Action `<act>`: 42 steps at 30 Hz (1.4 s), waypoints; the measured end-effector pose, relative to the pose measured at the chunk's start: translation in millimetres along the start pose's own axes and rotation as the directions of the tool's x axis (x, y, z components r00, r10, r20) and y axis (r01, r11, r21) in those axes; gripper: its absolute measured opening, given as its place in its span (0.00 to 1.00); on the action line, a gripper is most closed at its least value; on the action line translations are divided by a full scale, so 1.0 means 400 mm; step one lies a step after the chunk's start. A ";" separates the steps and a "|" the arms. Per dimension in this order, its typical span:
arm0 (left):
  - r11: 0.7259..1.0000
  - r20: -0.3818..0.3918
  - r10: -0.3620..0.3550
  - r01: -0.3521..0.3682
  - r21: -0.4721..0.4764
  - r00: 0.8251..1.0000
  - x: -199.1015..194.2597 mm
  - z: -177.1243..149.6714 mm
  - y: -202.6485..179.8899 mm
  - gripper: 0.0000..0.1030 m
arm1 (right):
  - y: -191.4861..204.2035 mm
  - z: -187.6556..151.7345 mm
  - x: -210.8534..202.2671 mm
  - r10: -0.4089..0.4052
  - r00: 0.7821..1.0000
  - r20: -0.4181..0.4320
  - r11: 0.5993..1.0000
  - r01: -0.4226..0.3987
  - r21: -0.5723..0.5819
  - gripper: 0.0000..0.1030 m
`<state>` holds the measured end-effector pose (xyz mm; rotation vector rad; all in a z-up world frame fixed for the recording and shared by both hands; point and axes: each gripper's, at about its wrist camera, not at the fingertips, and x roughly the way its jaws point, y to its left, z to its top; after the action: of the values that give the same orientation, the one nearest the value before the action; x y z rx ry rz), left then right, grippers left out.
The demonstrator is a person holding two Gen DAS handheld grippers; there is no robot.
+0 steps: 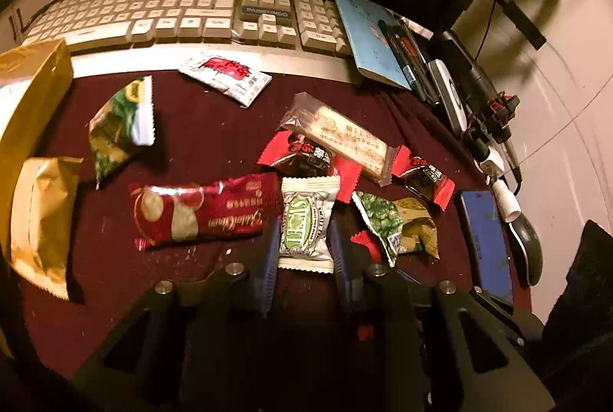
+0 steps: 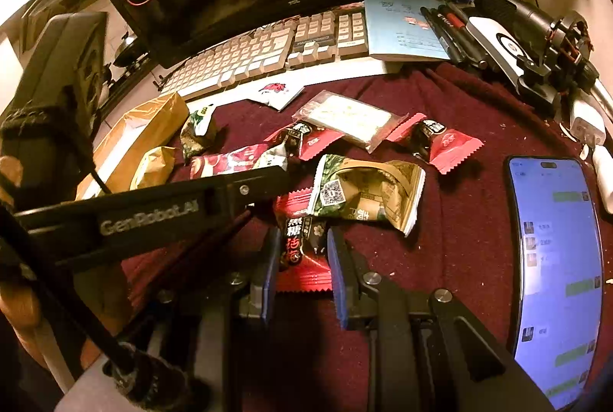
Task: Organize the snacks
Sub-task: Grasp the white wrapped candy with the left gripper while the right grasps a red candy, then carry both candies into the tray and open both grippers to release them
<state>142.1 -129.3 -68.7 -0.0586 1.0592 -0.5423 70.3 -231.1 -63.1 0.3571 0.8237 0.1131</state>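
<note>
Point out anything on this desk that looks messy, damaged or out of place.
Pale crumbs are scattered over the dark red cloth. The green pea packet lies crumpled and looks torn open. The snacks sit in a loose heap, the clear-wrapped bar overlapping a red candy.

Black gripper frames, blue-padded fingers (image 1: 270,258), silver screws, white "GenRobot.AI" lettering

keyboard (image 1: 184,9) | notebook (image 1: 367,32) (pens on it) | phone (image 2: 555,258) | mouse (image 1: 530,247)

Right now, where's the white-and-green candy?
Left wrist view, bottom centre: white-and-green candy between the left gripper pads, flanked by the long red packet and green pea bag.
</note>
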 end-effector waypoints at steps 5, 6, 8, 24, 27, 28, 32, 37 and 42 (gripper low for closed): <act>0.994 0.016 -0.085 0.086 -0.068 0.996 -0.064 -0.039 0.035 0.26 | 0.019 -0.009 -0.003 0.096 0.995 -0.023 0.995 -0.096 0.005 0.22; 0.993 0.029 -0.086 0.088 -0.082 0.996 -0.080 -0.048 0.044 0.07 | 0.025 -0.013 -0.001 0.103 0.994 -0.026 0.995 -0.103 0.006 0.22; 0.987 0.051 -0.096 0.101 -0.125 0.994 -0.119 -0.066 0.071 0.00 | 0.034 -0.016 -0.003 0.118 0.993 -0.024 0.993 -0.118 0.016 0.19; 0.983 0.066 -0.072 0.082 -0.166 0.995 -0.144 -0.096 0.120 0.24 | 0.043 -0.017 -0.028 0.040 0.999 0.012 0.999 -0.040 0.002 0.16; 0.989 0.087 -0.036 0.048 -0.143 0.996 -0.134 -0.081 0.101 0.46 | 0.034 -0.016 -0.022 0.053 0.999 0.002 0.999 -0.053 0.014 0.17; 0.992 0.078 -0.020 0.029 -0.119 0.997 -0.126 -0.075 0.088 0.46 | 0.034 -0.016 -0.018 0.053 0.999 -0.004 0.999 -0.052 0.014 0.17; 0.995 0.052 -0.022 0.027 -0.093 0.998 -0.090 -0.067 0.070 0.45 | 0.021 -0.020 -0.012 0.071 0.997 -0.012 0.997 -0.071 0.038 0.18; 0.994 0.037 0.000 0.004 -0.107 0.999 -0.074 -0.075 0.081 0.20 | 0.036 -0.018 -0.008 0.058 0.998 -0.021 0.998 -0.058 0.000 0.27; 0.990 0.081 -0.015 0.027 -0.139 0.997 -0.115 -0.090 0.100 0.18 | 0.088 -0.026 -0.002 -0.032 0.999 -0.015 0.993 0.030 -0.116 0.28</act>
<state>110.5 -66.5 -61.5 -0.2136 1.0186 -0.4800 63.4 -195.6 -56.5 0.2347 0.8352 0.1344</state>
